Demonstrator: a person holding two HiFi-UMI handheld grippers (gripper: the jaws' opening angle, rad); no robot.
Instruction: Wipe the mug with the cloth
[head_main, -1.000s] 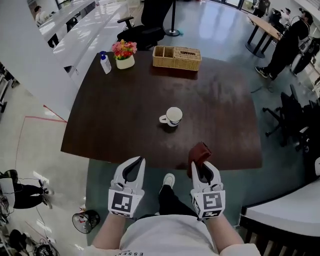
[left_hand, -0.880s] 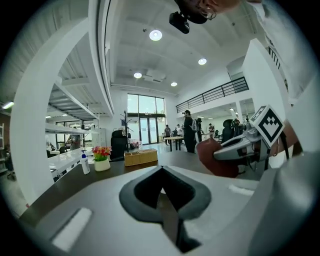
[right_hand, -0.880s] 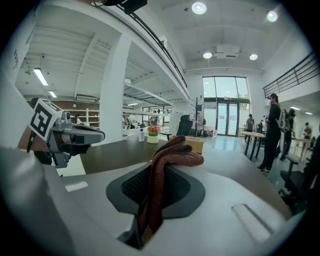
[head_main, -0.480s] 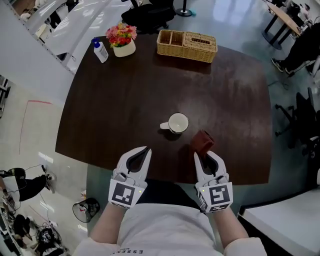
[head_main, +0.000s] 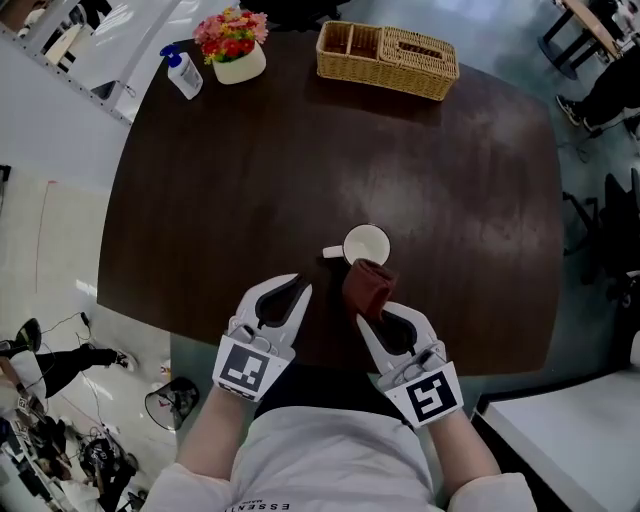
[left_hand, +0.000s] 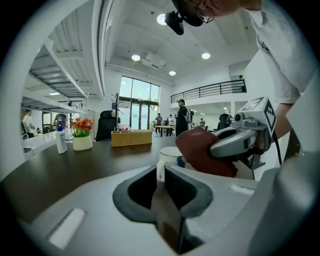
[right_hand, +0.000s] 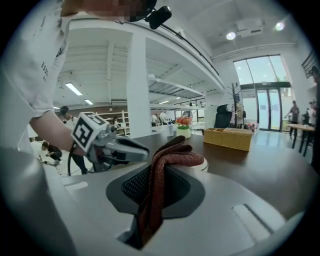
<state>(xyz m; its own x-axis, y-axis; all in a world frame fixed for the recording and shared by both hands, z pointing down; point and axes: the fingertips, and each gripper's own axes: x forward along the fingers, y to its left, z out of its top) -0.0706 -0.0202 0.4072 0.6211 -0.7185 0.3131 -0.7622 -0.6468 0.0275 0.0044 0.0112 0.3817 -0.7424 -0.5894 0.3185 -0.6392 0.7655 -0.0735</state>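
Observation:
A white mug (head_main: 366, 244) stands on the dark table (head_main: 200, 200), handle to the left. In the head view a dark red cloth (head_main: 366, 288) hangs from my right gripper (head_main: 370, 314), which is shut on it, and the cloth's far end reaches the mug's near side. My left gripper (head_main: 296, 286) is shut and empty, just left of the cloth and short of the mug's handle. In the left gripper view the mug (left_hand: 169, 155) shows past the jaws, with the cloth (left_hand: 202, 152) to its right. The right gripper view is filled by the cloth (right_hand: 162, 170).
At the table's far edge are a wicker basket (head_main: 387, 47), a pot of flowers (head_main: 231, 46) and a spray bottle (head_main: 182, 72). The table's near edge runs under my grippers. Office chairs and people stand on the floor at the right.
My right gripper has carried the cloth left and forward, from beside the mug's right to its near side. My left gripper has edged forward over the table edge.

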